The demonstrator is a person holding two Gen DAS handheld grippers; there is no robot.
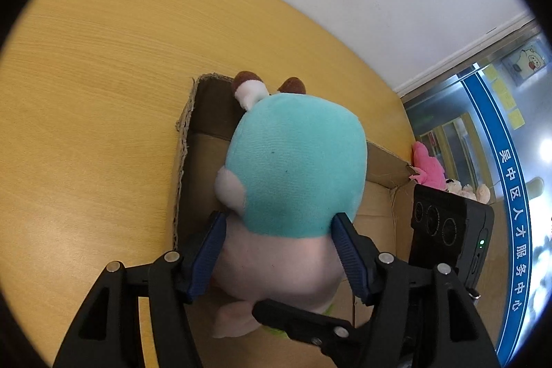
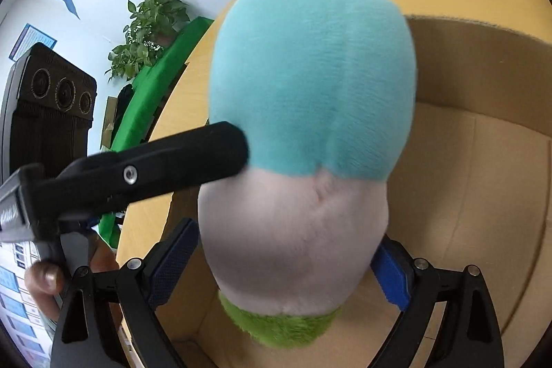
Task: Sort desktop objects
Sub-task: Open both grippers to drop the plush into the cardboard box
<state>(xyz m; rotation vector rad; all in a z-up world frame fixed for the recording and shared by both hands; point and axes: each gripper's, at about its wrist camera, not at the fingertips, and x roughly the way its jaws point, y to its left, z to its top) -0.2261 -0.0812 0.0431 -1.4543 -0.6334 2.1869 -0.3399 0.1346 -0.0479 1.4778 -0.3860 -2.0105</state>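
A plush toy (image 1: 293, 161) with a teal head, pale pink body, brown ears and green base hangs over an open cardboard box (image 1: 193, 126). My left gripper (image 1: 277, 247) is shut on the toy, blue pads pressed into its sides at the teal-pink seam. My right gripper (image 2: 286, 264) is shut on the same toy (image 2: 310, 99) lower down, pads (image 2: 172, 264) on its pink body above the green base. The left gripper's finger (image 2: 172, 161) crosses the right wrist view and touches the toy. The box interior (image 2: 483, 161) lies below.
The box sits on a yellow wooden table (image 1: 103, 57). The right gripper's black camera body (image 1: 448, 230) is beside the box. A pink plush (image 1: 427, 168) and beige plush lie beyond. A green cloth (image 2: 155, 85) and potted plant (image 2: 148, 33) lie off the table's edge.
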